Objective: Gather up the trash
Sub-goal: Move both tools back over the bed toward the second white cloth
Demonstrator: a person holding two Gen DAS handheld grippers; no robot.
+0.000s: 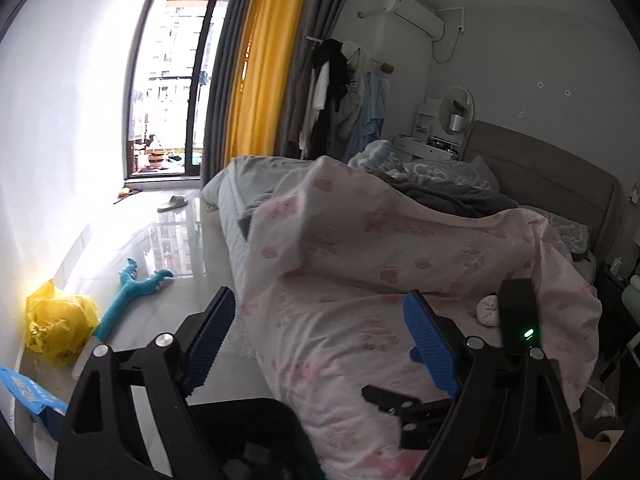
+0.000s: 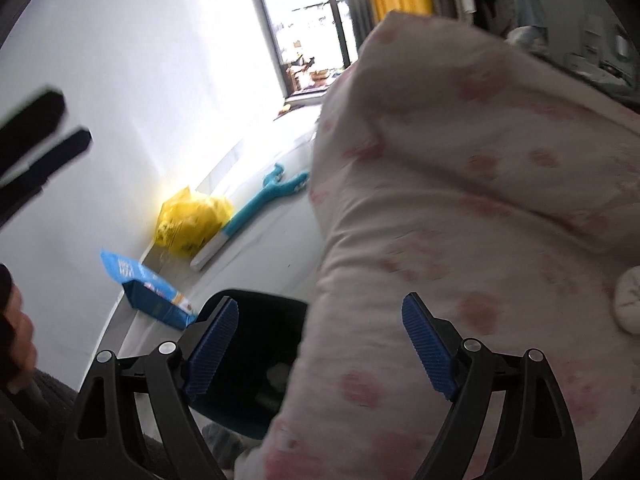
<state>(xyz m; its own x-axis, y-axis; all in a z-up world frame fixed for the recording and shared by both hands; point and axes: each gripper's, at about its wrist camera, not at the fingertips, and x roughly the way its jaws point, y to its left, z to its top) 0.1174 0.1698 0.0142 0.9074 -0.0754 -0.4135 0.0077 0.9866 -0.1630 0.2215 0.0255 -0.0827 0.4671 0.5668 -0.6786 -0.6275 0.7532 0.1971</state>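
Note:
My left gripper [image 1: 320, 332] is open and empty over the corner of a bed with a pink-patterned quilt [image 1: 400, 248]. A crumpled white tissue ball [image 1: 489, 309] lies on the quilt to its right, next to my other gripper, seen in the left wrist view [image 1: 518, 312]. A black trash bin [image 1: 256, 436] stands on the floor below, beside the bed. My right gripper [image 2: 320, 336] is open and empty above the bin [image 2: 256, 360] and the quilt edge [image 2: 460, 200]. The tissue ball [image 2: 628, 300] shows at the right edge.
A yellow plastic bag [image 1: 56, 328] [image 2: 192, 216], a blue packet [image 1: 28, 396] [image 2: 148, 292] and a teal plush toy [image 1: 132, 292] [image 2: 268, 196] lie by the white wall. A slipper [image 1: 173, 202] lies near the balcony door. A clothes rack [image 1: 344, 92] stands beyond the bed.

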